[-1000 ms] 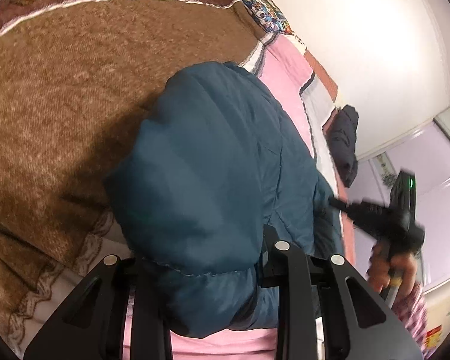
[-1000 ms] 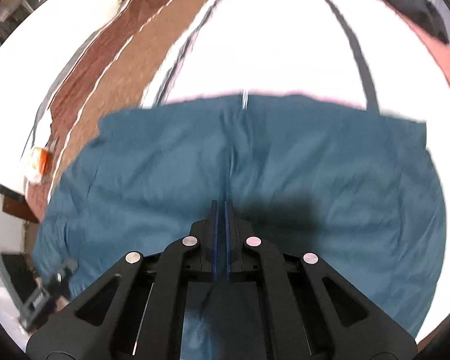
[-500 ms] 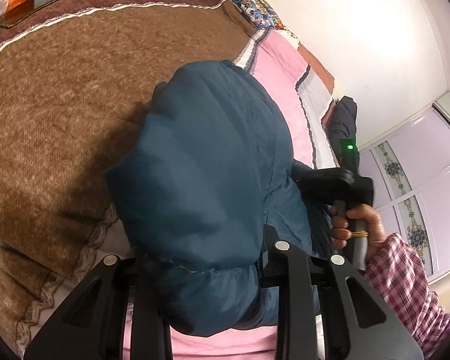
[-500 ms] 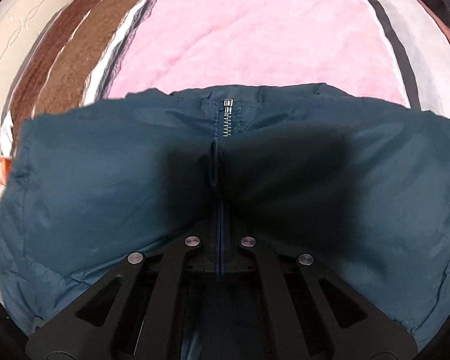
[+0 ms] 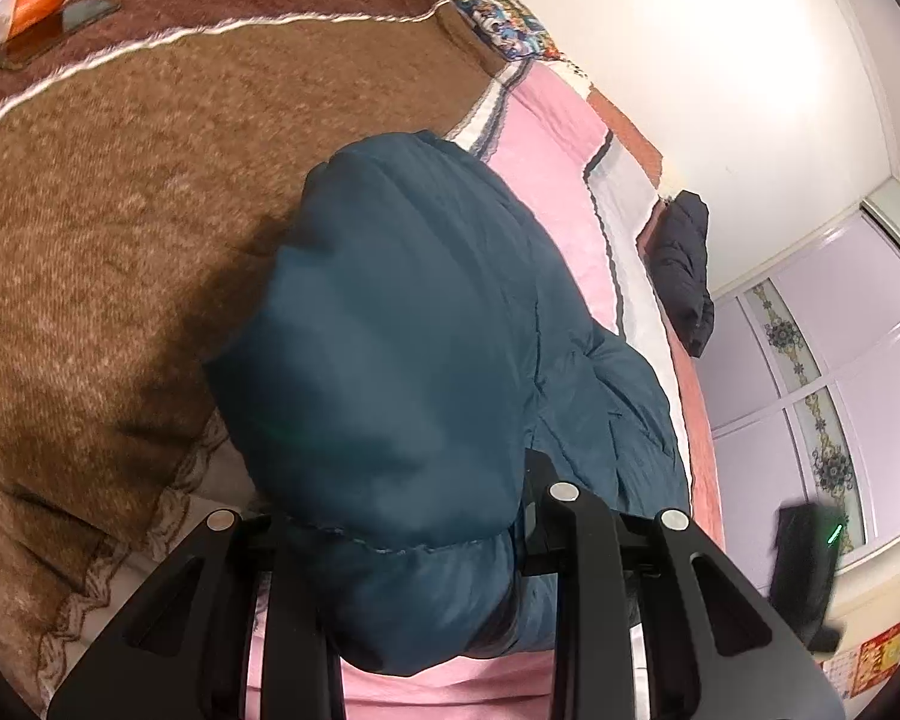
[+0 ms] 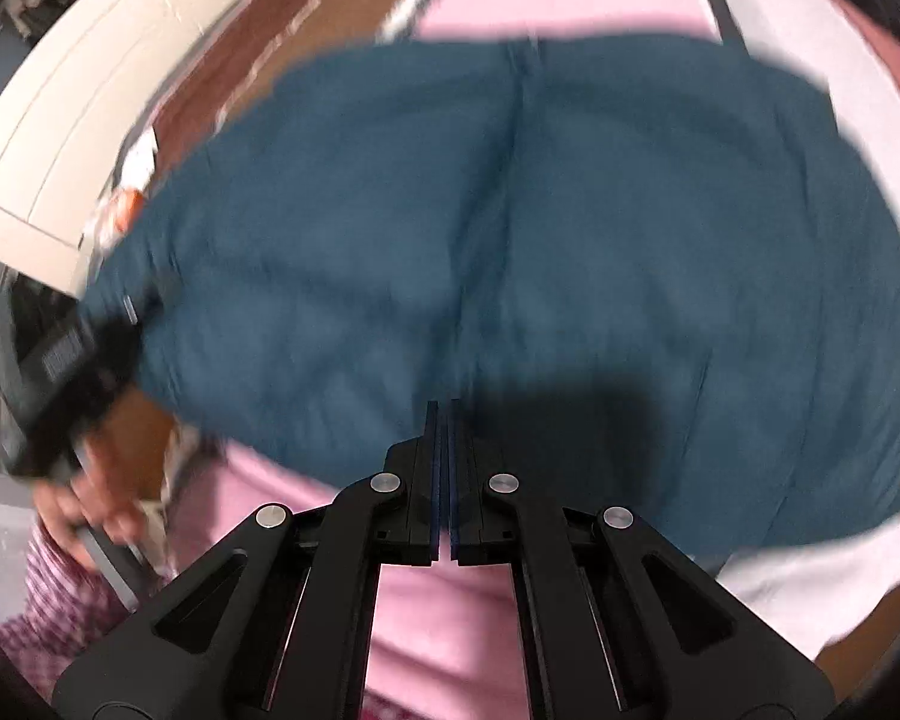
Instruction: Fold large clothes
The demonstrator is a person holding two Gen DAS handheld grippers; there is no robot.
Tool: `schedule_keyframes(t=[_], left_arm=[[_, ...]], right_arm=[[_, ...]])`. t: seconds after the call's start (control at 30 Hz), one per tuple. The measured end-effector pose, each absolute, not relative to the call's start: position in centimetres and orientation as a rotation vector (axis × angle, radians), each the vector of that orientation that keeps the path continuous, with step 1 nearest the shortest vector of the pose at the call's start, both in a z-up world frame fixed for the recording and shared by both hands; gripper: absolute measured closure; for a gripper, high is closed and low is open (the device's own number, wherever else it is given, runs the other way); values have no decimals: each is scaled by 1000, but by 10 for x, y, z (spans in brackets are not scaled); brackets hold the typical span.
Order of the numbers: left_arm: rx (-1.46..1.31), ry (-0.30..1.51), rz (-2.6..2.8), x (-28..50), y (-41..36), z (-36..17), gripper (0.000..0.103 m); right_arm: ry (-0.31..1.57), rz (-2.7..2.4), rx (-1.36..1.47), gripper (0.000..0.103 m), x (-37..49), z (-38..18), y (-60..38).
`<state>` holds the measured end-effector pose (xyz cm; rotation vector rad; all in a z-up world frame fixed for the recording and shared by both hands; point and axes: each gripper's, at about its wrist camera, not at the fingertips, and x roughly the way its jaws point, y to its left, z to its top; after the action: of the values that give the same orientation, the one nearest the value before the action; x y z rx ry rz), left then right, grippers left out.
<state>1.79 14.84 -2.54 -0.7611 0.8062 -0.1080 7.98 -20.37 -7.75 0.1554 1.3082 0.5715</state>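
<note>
Closed tight and empty, the jaws of my right gripper (image 6: pixel 449 474) sit at the bottom centre of the right wrist view, pads together with nothing between them. My left gripper (image 5: pixel 411 546) is clamped on a thick puffy fold of the jacket (image 5: pixel 426 348), which bulges up from the lower centre of the left wrist view toward the upper middle.

In the right wrist view the jacket (image 6: pixel 540 276) fills the middle of the frame above the closed jaws, spread wide from left to right, its zipper line running from the top centre down toward them (the picture is blurred, so I can't read the seam finely). It lies on the pink blanket (image 6: pixel 438 630), whose bare strip shows at the lower edge.

I judge the near hem, just above my right jaws, to be the right gripper's next target; my left already holds the jacket's left end.
</note>
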Motion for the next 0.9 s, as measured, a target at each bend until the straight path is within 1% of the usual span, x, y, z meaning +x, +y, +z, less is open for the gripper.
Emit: schedule_keyframes(t=[0.13,0.3,0.47,0.57,0.6,0.7,0.77,0.83,0.9], left_arm=[[-721,799,-127,18,140,-12,75],[-577,771,-169,15,107,15,75],[-375,704,-253,1,54,48,75],[-266,665,-310,-5,20,67,75],[-228,651,-327,-7,8,75,75],[-150,639,-370,-8,-23,86,75],[-89,632,-396,-8,-44,90,75],[-26,626,-419,-8,-66,90,75],[29,634,-456,-7,-92,88,75]], right_arm=[[1356,576,222,102,81,-110,-204],[1367,580,253,103,95,-137,-200],[1351,581,261,103,90,-140,-206],[1325,573,235,102,80,-126,-211],[1296,588,248,101,73,-116,-218],[1105,560,290,101,48,-71,-274],[1032,467,326,100,42,-61,-318],[1027,362,379,99,48,-69,-360],[1084,301,451,96,67,-94,-390]])
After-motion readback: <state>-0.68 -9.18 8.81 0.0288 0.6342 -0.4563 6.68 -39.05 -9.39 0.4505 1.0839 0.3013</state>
